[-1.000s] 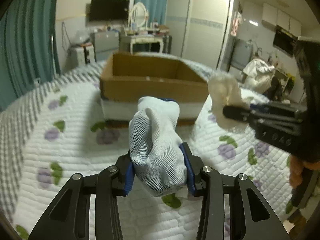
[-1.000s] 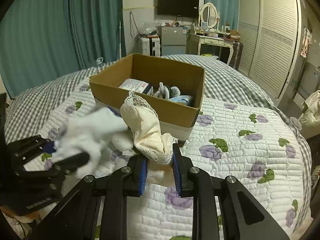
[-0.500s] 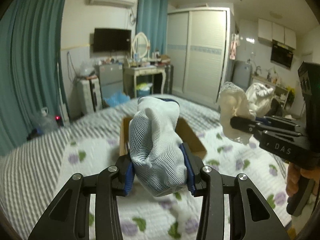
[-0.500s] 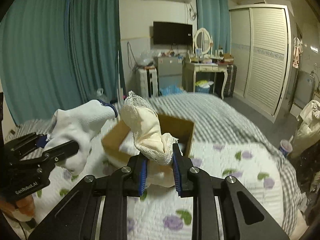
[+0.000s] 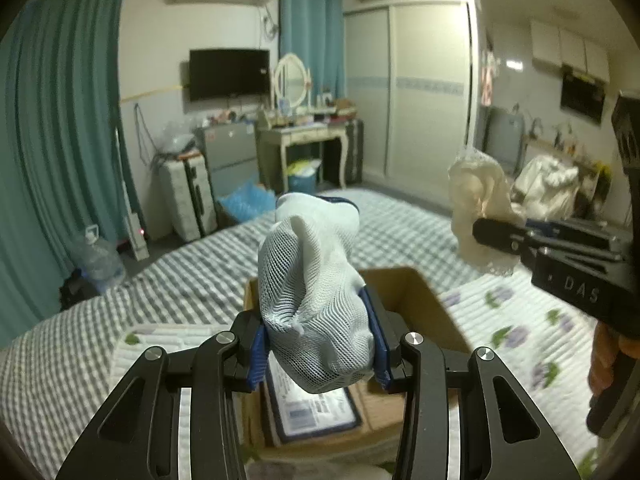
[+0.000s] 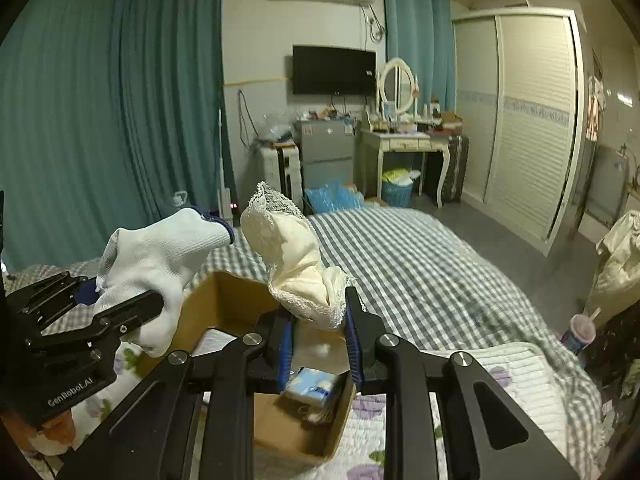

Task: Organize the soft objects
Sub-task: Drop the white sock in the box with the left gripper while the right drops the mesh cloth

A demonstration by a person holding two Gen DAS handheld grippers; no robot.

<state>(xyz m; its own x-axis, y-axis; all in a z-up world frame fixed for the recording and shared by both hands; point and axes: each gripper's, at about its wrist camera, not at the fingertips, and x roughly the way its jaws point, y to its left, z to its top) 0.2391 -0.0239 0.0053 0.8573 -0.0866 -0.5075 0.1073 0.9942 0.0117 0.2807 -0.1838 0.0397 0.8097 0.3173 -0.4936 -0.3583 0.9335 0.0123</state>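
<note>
Left wrist view shows us our left gripper (image 5: 318, 350) squeezed tight on a white mesh sock (image 5: 312, 300). The sock stands up between the blue pads (image 5: 256, 354) and flops a little to the front. Right under it and just ahead sits the open cardboard box (image 5: 416, 300). We can see a flat packet with a label (image 5: 312, 408) lying in the bottom of the box, below our gripper.

From the right wrist view, our right gripper (image 6: 318, 344) is squeezed tight on a cream lacy cloth (image 6: 296, 268). This one also hangs over the box (image 6: 224, 300), with a blue and white tissue pack (image 6: 312, 388) and some other small soft bits down inside, just below the jaws. Off to the left of this gripper we see the other gripper (image 6: 132, 312) with its sock (image 6: 160, 256), near but not touching.

We think we are about halfway on these two things. Both are picked up and both are over the box, so the carrying looks done. What is left is to lower them a bit and let go, so they drop in. A few things are already in the box, so some tidying seems done too. We cannot tell if more soft things wait on the bed.

The bed with its flower quilt (image 6: 520, 376) lies under and around the box. Nothing blocks the way down. We only have to mind that our two grippers do not bump, and that the sock does not catch on the box wall.
</note>
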